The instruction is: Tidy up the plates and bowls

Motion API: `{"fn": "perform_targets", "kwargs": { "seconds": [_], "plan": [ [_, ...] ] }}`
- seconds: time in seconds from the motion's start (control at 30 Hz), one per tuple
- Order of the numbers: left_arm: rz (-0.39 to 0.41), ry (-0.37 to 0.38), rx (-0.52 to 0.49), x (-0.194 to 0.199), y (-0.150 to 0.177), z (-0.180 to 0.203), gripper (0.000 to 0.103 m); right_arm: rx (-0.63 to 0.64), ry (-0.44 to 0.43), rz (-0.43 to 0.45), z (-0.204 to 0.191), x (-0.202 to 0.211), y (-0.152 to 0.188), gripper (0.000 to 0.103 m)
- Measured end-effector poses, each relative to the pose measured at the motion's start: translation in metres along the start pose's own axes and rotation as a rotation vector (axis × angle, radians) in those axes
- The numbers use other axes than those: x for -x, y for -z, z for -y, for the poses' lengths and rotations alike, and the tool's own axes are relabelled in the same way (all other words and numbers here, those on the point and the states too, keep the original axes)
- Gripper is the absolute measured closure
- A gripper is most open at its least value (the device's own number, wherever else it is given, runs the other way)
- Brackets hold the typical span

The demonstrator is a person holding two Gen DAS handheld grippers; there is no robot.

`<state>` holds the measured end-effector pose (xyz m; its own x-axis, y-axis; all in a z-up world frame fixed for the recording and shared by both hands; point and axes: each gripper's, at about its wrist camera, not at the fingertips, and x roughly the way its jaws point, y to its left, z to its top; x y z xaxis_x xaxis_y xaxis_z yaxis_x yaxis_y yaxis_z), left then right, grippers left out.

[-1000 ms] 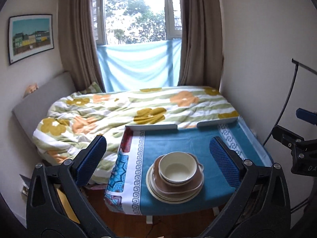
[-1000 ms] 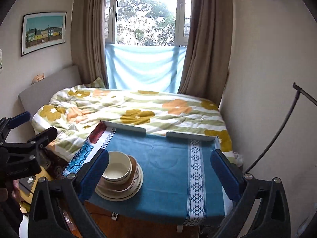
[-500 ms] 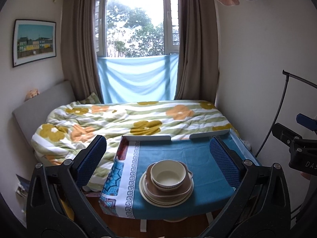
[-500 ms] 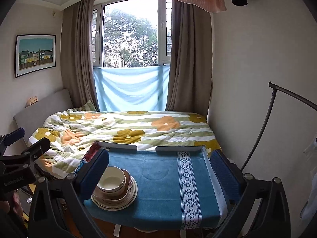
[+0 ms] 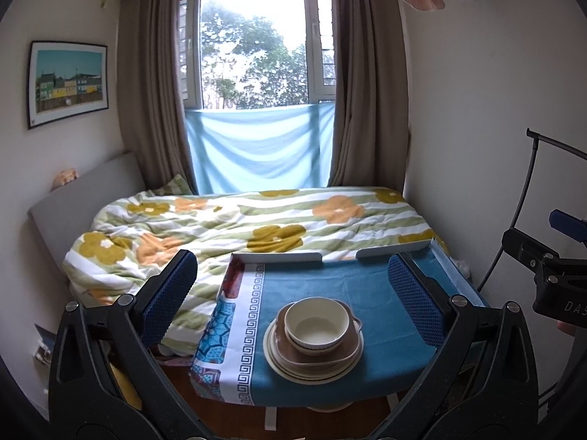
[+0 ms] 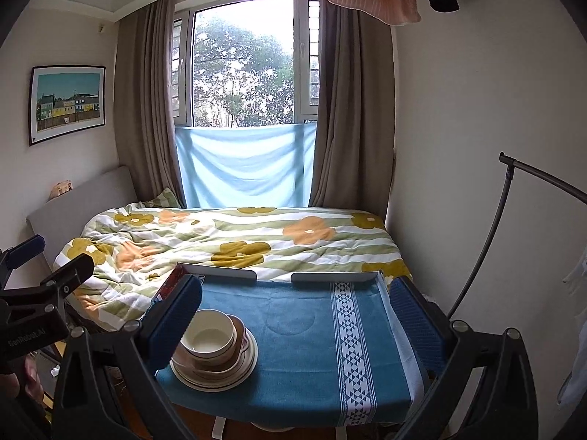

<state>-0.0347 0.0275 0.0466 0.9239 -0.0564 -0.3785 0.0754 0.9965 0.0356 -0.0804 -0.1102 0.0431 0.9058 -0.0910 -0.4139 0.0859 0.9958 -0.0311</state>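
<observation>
Now | dish stack (image 5: 314, 343) btwn L gripper (image 5: 293, 297) fingers, untouched | R gripper (image 6: 293, 311) wide

Bare cloth (image 6: 312, 344) lies right of the dish stack (image 6: 214, 355).
</observation>
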Motion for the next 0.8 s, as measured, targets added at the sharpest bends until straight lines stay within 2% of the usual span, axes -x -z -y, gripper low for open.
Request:
{"fn": "perform_targets", "kwargs": {
  "seconds": [0.8],
  "plan": [
    [-0.017, 0.0, -0.005, -0.0032, 0.0042, -0.0008, 0.0, -0.011, 0.003, -0.015, -0.0021, -0.0027, 0.0039, 0.001]
  ]
}}
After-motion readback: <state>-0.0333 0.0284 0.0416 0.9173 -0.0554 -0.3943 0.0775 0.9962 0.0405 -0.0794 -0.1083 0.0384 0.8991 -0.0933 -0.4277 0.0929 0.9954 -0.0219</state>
